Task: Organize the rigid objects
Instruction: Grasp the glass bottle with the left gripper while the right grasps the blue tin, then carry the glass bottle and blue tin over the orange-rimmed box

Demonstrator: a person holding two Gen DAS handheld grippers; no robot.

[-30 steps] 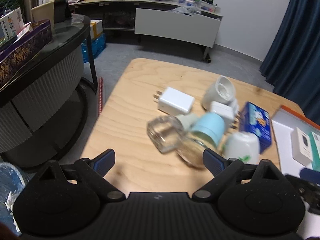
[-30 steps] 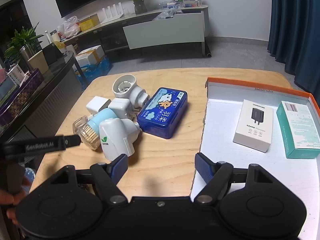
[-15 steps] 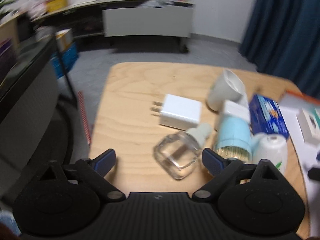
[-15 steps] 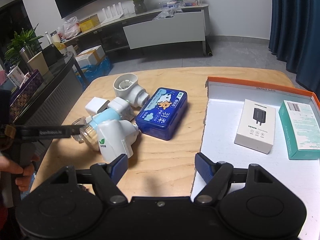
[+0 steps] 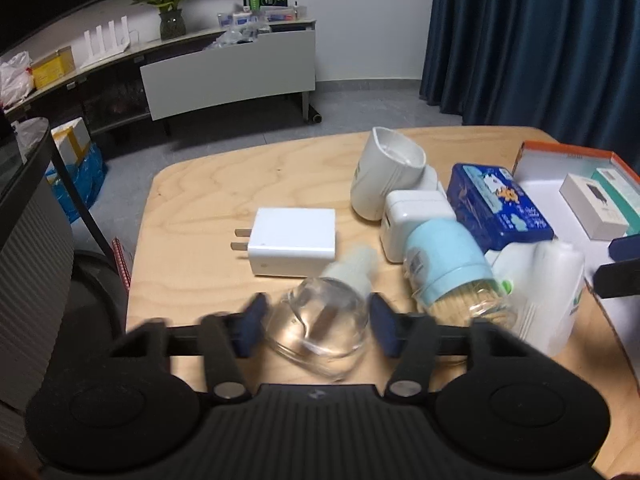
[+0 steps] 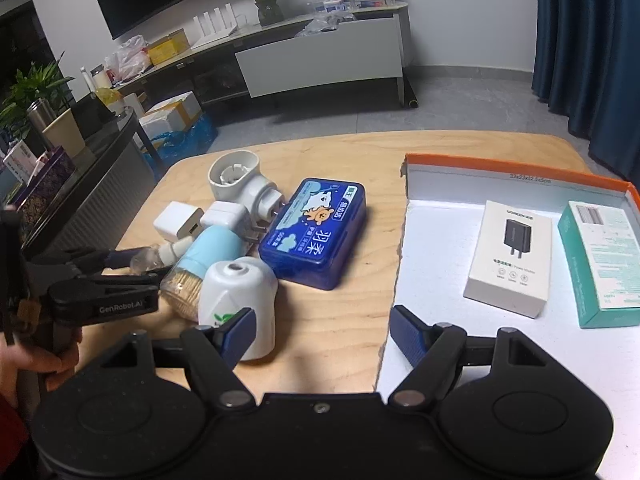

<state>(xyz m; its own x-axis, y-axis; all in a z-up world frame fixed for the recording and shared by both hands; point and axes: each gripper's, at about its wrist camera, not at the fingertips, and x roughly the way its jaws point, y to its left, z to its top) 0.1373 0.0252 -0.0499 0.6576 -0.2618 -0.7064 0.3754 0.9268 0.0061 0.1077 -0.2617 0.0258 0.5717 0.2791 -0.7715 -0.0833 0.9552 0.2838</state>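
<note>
Room: a wooden table (image 6: 332, 344) stands on grey flooring, with blue curtains (image 5: 532, 40) to the right and a long low cabinet (image 6: 320, 64) along the white back wall.
Clear glass bottle (image 5: 320, 322): lies on its side at the table's near left, its pale cap pointing away, between the left gripper's (image 5: 316, 326) blue pads.
Left gripper: its jaws have just been closing and now stand narrow around the bottle; whether the pads already press the glass cannot be told through the blur. "GenRobot.AI" is printed on its side in the right wrist view.
Neighbours: a white plug charger (image 5: 292, 242) lies just behind the bottle; a light-blue-capped toothpick jar (image 5: 448, 270) lies beside it, against a white vaporizer with a green leaf mark (image 6: 240, 300).
Blue tin (image 6: 314, 232): lies flat near the cluster, showing a cartoon animal and Chinese characters.
Tray: an orange-rimmed box lid (image 6: 516, 168) at the right holds a white charger box (image 6: 510, 258) and a teal box (image 6: 600, 264); their small print is unreadable.
Right gripper (image 6: 322, 334): jaws wide apart, nothing between them, above the table edge of the tray.
</note>
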